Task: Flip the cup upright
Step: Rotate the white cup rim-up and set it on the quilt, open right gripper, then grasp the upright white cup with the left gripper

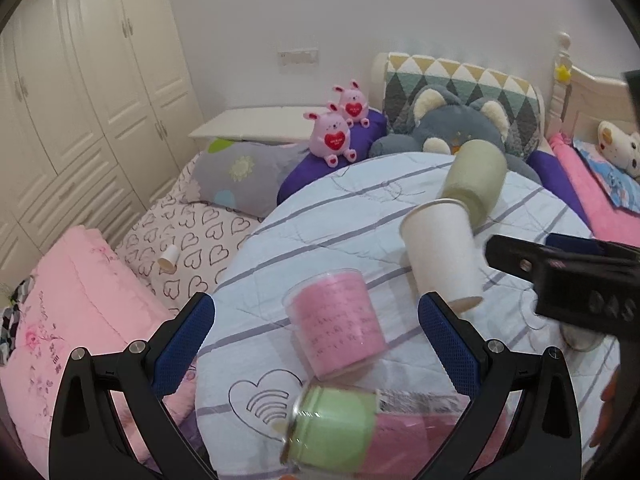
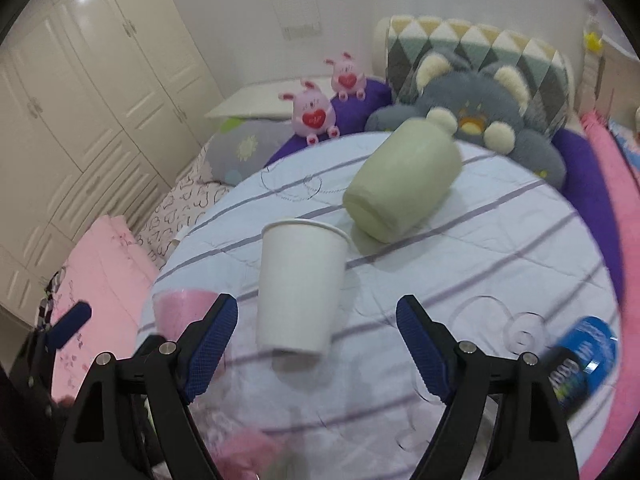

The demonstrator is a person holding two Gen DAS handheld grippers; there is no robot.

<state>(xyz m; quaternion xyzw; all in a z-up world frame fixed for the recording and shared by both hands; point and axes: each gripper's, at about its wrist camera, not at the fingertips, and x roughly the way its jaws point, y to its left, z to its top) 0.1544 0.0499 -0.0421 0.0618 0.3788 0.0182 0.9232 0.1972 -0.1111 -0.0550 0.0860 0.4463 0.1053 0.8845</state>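
A white paper cup [image 2: 300,284] stands rim-up on the round striped table [image 2: 480,248], slightly tilted in view. My right gripper [image 2: 316,344] is open, its blue pads on either side of the cup's base without touching it. The white cup also shows in the left wrist view [image 1: 440,256], with the right gripper's black finger [image 1: 516,258] beside it. A pale green cup [image 2: 400,184] lies on its side behind the white cup. My left gripper [image 1: 316,340] is open around a clear cup with pink lining [image 1: 336,324], not touching it.
A green and pink cup [image 1: 344,428] lies on its side at the table's near edge. A blue can [image 2: 584,360] lies at the right. Plush toys [image 1: 332,136], pillows and pink bedding [image 1: 72,300] surround the table. A wardrobe [image 1: 80,80] stands at the left.
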